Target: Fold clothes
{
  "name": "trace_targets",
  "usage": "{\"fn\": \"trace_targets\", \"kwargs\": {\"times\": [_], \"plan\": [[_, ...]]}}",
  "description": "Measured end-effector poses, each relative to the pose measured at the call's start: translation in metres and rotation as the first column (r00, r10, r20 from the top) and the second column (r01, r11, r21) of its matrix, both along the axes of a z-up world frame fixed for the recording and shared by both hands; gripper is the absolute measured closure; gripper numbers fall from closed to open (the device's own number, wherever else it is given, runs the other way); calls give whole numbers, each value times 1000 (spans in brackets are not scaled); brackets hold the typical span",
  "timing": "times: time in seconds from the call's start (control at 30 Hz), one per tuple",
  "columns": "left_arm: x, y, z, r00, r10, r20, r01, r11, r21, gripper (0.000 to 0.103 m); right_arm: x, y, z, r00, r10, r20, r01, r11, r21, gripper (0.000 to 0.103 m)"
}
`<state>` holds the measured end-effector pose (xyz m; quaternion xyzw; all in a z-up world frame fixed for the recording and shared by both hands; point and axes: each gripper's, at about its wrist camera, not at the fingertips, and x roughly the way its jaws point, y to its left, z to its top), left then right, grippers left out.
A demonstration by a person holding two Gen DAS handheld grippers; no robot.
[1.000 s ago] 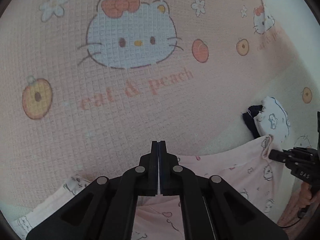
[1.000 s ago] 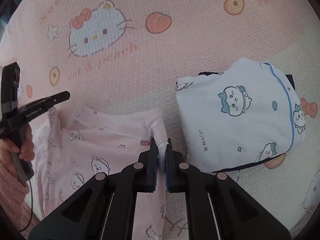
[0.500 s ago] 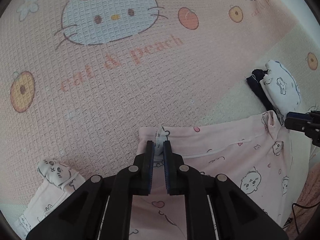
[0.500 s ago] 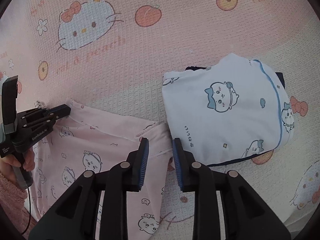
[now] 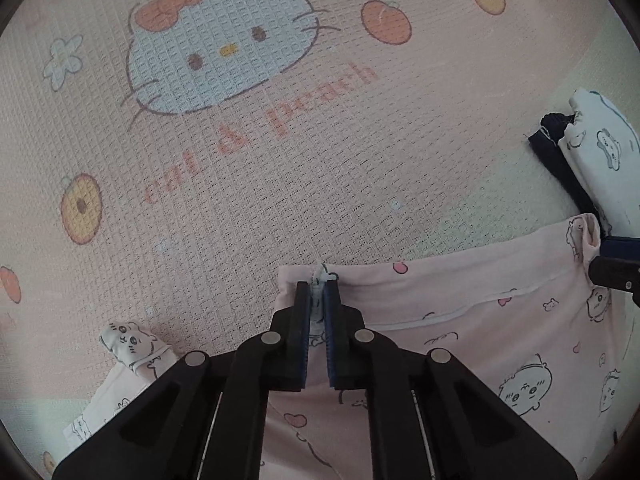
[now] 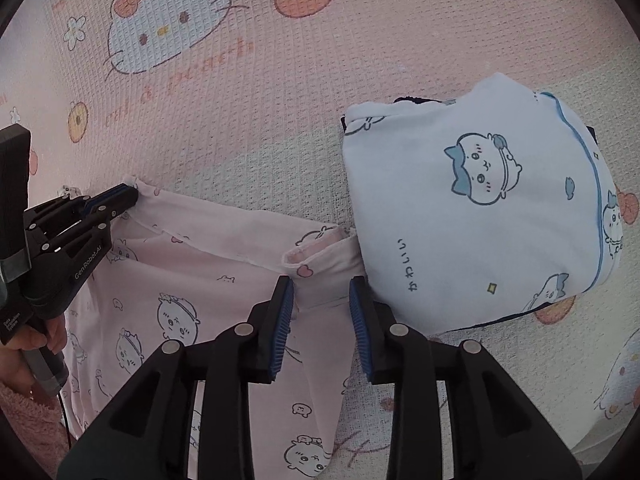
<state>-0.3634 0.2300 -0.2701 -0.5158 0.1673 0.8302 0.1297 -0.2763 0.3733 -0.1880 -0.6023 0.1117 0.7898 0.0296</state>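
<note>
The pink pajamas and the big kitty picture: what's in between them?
Only bare blanket with printed words, seen in the left wrist view, between the pink pajamas and the kitty picture.

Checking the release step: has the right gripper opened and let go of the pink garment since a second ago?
Yes. The right gripper now stands open over the pink garment beside the folded white garment; earlier it pinched the corner.

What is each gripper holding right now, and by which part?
The left gripper pinches the pink printed garment at a top corner of its hem. The right gripper is open, holding nothing.
</note>
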Motion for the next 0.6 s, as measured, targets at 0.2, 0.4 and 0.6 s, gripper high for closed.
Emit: {"fn": "trace_targets", "kwargs": {"times": [0.2,0.4,0.6], "plan": [[5,-4,33,999,-8,-50,9,1000,24,97,-1,1,2,1000,-11,1,11,1000,-10,73],[4,-28,54,997,-8,-82,10,1000,20,97,0,1,4,1000,-9,-10,9,1000,-7,73],[-1,-48,55,997,-2,-83,4,1000,29,97,-3,-4,-2,1000,3,-2,-2,1000,24,73]]}}
